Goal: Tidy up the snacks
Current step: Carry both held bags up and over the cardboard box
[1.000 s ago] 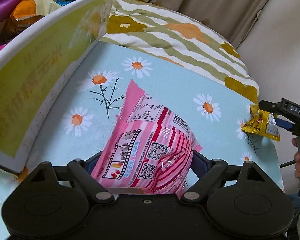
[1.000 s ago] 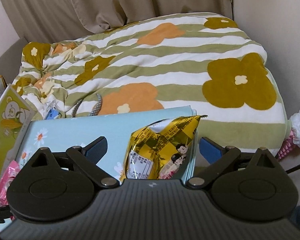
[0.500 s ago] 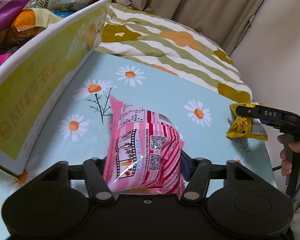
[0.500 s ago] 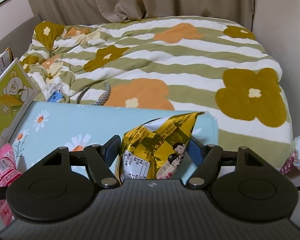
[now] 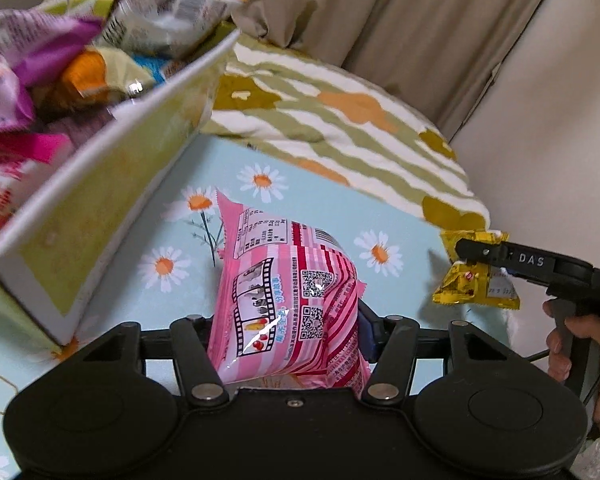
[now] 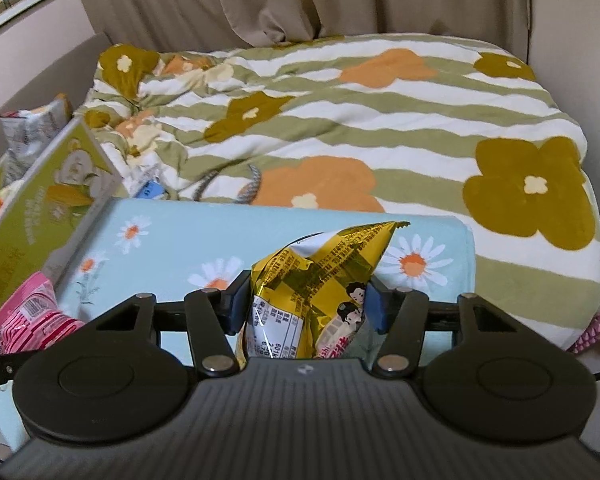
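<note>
Left tongs pinch the pink packet, right tongs the yellow packet; lift each clear of the box wall before letting go.

Box snacks blurred, pink packet bottom hidden behind left gripper

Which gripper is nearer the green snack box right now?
Left. The left gripper, shut on the pink packet, sits just beside the green snack box. The right gripper, shut on the yellow packet, is over the table's far right edge.
</note>
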Demonstrator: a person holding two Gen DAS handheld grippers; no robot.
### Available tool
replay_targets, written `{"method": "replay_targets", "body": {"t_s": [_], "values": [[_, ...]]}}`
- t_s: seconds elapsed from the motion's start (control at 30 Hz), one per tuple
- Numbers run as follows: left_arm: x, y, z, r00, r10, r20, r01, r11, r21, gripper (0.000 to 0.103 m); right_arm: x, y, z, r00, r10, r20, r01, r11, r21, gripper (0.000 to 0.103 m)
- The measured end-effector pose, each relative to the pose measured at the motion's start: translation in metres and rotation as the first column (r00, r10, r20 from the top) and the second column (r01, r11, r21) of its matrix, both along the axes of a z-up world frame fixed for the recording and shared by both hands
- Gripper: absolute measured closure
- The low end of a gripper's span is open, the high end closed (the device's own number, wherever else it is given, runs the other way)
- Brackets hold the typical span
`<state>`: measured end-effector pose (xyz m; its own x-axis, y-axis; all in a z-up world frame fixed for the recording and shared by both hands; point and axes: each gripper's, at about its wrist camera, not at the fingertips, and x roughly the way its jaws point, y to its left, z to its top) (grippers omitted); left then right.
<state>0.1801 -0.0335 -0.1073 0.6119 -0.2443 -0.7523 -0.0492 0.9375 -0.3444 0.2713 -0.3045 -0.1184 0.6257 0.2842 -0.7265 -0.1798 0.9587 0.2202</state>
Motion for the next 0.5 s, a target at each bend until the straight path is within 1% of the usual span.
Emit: {"method": "replay_targets", "body": {"t_s": [0.27,0.5], "values": [[-0.036,0.029,0.054,0.996,0.035,0.086,-0.036,0.999,0.005,0.041,-0.027,0.035,0.049,0.997,0.063,0.052,-0.066,0.996,0.067,0.032],[-0.063,0.078,0.098,0.981,0.082,0.175,-0.086,0.996,0.018,0.041,-0.056,0.095,0.098,0.979,0.159,0.125,-0.173,0.979,0.111,0.032]]}}
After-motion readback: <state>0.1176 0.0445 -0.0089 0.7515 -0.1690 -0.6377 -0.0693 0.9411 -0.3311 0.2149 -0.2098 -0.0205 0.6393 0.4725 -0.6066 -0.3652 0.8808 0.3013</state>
